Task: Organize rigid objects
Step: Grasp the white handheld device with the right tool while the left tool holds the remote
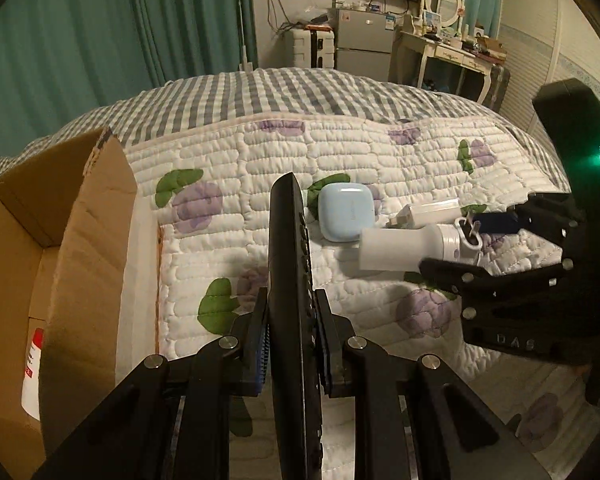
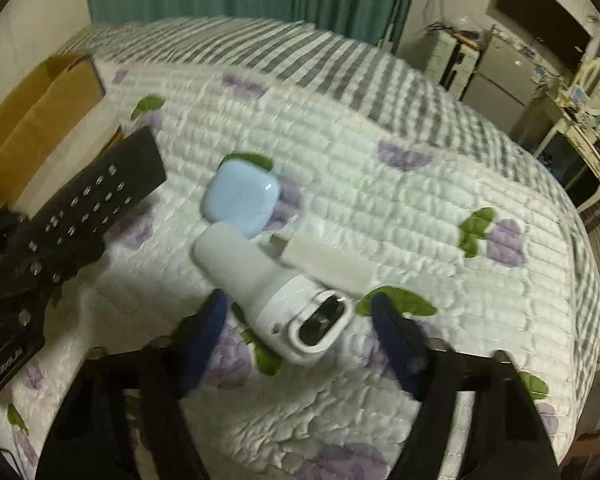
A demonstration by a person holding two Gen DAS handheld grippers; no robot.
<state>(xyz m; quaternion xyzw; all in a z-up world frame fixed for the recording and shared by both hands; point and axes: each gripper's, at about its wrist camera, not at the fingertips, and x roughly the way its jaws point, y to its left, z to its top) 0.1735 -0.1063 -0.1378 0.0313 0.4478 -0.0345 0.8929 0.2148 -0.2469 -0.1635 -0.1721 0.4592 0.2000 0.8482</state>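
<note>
Left tool (image 1: 290, 344) clamped on remote (image 1: 290, 280), lifted clear of bed (image 1: 340, 148) for carrying to box (image 1: 60, 240). Right tool (image 2: 300, 320) part-open, straddling white device (image 2: 276, 300) on bed, pads not touching.

Left wrist view: cardboard box (image 1: 80, 248) walls off 9 o'clock, its near flap upright. Bare quilt (image 1: 228, 216) between box and remote (image 1: 290, 280) gives passage. From 1 to 3 o'clock: blue case (image 1: 346, 210), white cylinder (image 1: 404, 248), white block (image 1: 432, 212) clustered, touching; right claw (image 1: 464, 240) crowds them.
</note>
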